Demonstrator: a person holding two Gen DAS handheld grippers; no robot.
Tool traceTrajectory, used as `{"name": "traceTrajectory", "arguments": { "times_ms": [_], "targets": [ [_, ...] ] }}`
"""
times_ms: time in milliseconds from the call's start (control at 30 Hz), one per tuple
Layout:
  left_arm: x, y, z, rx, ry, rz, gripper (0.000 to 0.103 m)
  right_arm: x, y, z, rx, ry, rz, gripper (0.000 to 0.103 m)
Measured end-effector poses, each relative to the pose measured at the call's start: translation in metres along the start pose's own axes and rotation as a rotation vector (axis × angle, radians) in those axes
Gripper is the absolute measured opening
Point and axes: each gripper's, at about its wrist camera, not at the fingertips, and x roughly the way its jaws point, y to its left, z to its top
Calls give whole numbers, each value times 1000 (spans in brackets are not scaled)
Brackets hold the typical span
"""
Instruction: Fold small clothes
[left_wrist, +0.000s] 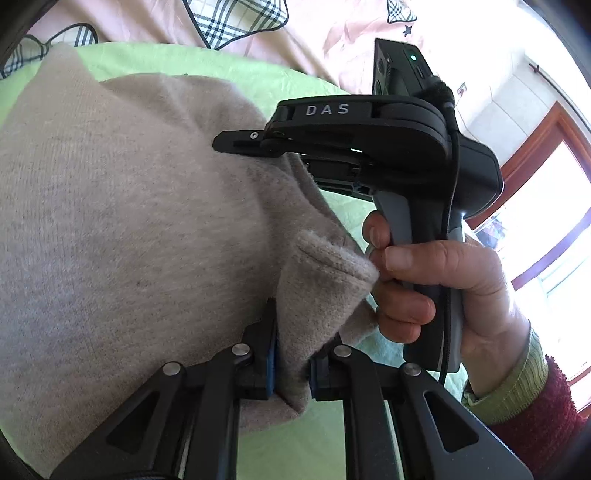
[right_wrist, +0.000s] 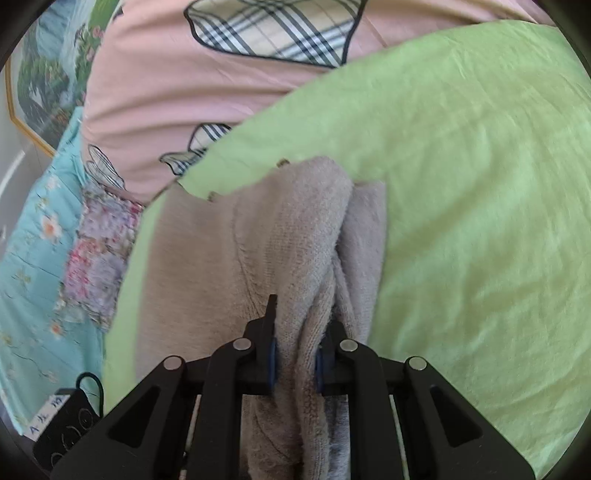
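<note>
A fuzzy beige knitted garment (left_wrist: 122, 206) is spread over a light green, finely creased cotton sheet (right_wrist: 461, 184) and is gripped at two places. In the left wrist view, the left gripper (left_wrist: 291, 363) is seen at 6 o'clock, its black fingers with blue pads nearly closed on a bunched fold of the knit, whose rolled hem corner stands up just above the pads. The scene at 3 o'clock is blocked by the right gripper (left_wrist: 240, 142), a black tool with a grey handle marked "DAS", held in a person's hand (left_wrist: 436, 284) with a ribbed green cuff and a dark red sleeve; its tip rests against the garment's upper edge. In the right wrist view, the right gripper (right_wrist: 295, 363) is shown clamped on a thick vertical pleat of the same knit, the jaws nearly together with cloth filling the gap. A pink bedcover with plaid patches outlined in black (right_wrist: 221, 92) lies at 12 o'clock, a turquoise floral fabric (right_wrist: 33, 258) at 9 o'clock, and a small black device with a labelled strip (right_wrist: 62, 424) at 7 o'clock. A bright window with a reddish wooden frame (left_wrist: 546, 155) is seen at 3 o'clock in the left view.
</note>
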Motion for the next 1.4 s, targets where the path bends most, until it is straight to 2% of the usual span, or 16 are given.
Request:
{"name": "traceTrajectory", "arguments": {
  "times_ms": [167,233,300,367,433,467,533,633,700,900,1000,1033,1100,1133,1267,1400],
  "targets": [
    [-19,5,-7,3,20,-13,17,-12,7,-6,-15,-22,-44,26],
    [-33,6,-14,6,16,-20,23,-20,11,-10,-33,-30,-65,28],
    [-47,11,-21,-3,17,-43,33,-27,12,-15,-37,-40,-74,39],
    [-65,21,-27,-28,12,-80,45,-35,9,-21,-26,-52,-85,63],
    [-90,23,-35,-39,-14,-84,50,-39,7,-25,-20,-44,-97,65],
    [-98,27,-35,-40,-27,-74,53,-40,6,-28,-14,-31,-92,65],
    [-119,44,-29,-59,-69,-22,71,-39,3,-31,-4,-6,-79,66],
    [-137,74,-7,-116,-132,74,80,-34,1,-34,-8,16,-81,71],
    [-130,99,11,-176,-98,82,81,-28,-3,-33,3,26,-72,74],
    [-92,166,27,-353,1,-41,82,-14,-8,-28,40,51,-6,75],
    [-73,175,34,-363,-7,-112,82,-6,-8,-25,49,71,7,75],
    [-70,174,36,-349,-9,-119,76,-4,-8,-24,49,74,10,75],
    [-52,172,41,-335,7,-163,56,2,-4,-24,43,81,18,66],
    [-49,176,41,-349,10,-164,54,5,-3,-25,52,92,40,45],
    [-71,166,33,-305,-17,-136,45,-1,13,-34,66,52,31,36],
    [-120,155,18,-280,-56,-136,44,-9,46,-52,56,29,93,34]
  ]
}}
